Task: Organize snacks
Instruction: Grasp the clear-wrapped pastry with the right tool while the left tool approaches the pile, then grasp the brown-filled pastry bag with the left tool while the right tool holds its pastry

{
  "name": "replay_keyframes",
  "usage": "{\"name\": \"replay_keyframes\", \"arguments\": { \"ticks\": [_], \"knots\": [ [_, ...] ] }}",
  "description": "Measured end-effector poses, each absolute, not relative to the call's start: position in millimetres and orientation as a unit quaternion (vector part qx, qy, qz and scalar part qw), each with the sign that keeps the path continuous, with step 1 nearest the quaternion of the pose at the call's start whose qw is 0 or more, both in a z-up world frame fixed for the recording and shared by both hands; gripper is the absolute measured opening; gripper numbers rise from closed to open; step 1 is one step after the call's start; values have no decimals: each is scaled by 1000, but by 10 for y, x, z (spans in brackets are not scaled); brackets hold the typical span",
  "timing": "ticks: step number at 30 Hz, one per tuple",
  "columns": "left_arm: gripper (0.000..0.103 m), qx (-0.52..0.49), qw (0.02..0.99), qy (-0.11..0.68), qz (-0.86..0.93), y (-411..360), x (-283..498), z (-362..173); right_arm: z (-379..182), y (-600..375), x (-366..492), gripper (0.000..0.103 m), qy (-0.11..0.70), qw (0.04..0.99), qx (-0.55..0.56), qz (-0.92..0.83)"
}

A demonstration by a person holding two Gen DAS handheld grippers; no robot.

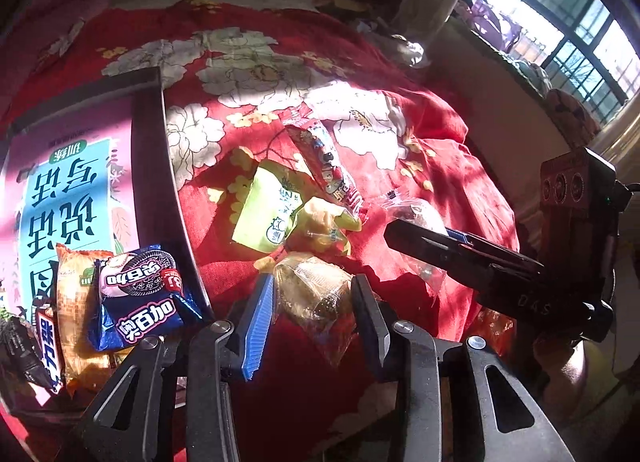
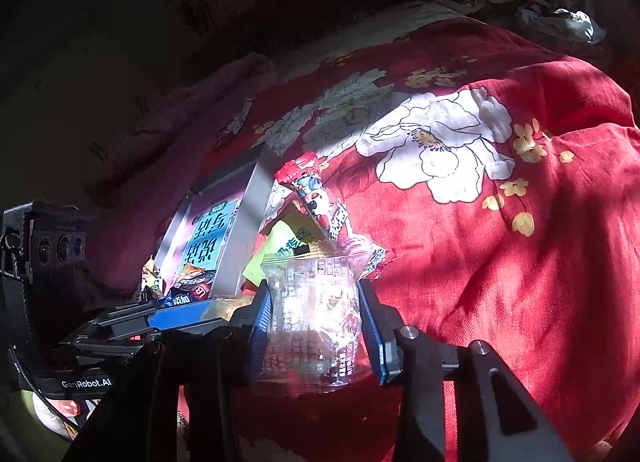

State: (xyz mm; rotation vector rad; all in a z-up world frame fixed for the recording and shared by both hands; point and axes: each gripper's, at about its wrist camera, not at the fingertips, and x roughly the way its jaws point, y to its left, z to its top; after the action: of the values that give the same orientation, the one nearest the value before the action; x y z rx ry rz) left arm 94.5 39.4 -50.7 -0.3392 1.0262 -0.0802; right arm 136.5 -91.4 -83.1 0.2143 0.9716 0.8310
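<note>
Black left hand-held gripper (image 1: 314, 302), angled downward, clamps clear snack packet (image 1: 316, 298).

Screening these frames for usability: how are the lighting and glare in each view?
Left wrist view: hard sunlight patches across the red floral bedspread, window blown out, corners dark. Right wrist view: mostly dim, glare whitening the clear plastic snack packet.

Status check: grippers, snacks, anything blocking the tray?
Left gripper clamped on clear-wrapped pastry. Right gripper clamped on clear snack packet. Tray holds Oreo pack; path looks open.
</note>
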Motion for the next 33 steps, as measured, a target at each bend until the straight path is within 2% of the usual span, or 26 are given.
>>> {"name": "replay_keyframes", "arguments": {
  "ticks": [10,16,18,24,29,31,33],
  "knots": [
    [41,-131,844,519,-31,250,1041,-783,-875,-893,1378,41,461,797,98,379],
    [48,-93,843,529,-29,133,1084,-853,-883,-904,1385,41,464,795,101,378],
    [55,-89,840,534,-33,119,1108,-885,-890,-903,1388,41,466,794,101,378],
    [64,-49,841,537,-34,1,1164,-941,-896,-914,1399,41,468,792,106,377],
    [67,-32,848,529,-27,-68,1209,-975,-892,-927,1400,41,468,792,109,377],
    [65,-32,849,526,-22,-72,1212,-985,-887,-926,1399,41,467,793,110,376],
    [56,-42,851,523,-18,-50,1213,-970,-883,-930,1396,41,466,793,110,376]
  ]
}}
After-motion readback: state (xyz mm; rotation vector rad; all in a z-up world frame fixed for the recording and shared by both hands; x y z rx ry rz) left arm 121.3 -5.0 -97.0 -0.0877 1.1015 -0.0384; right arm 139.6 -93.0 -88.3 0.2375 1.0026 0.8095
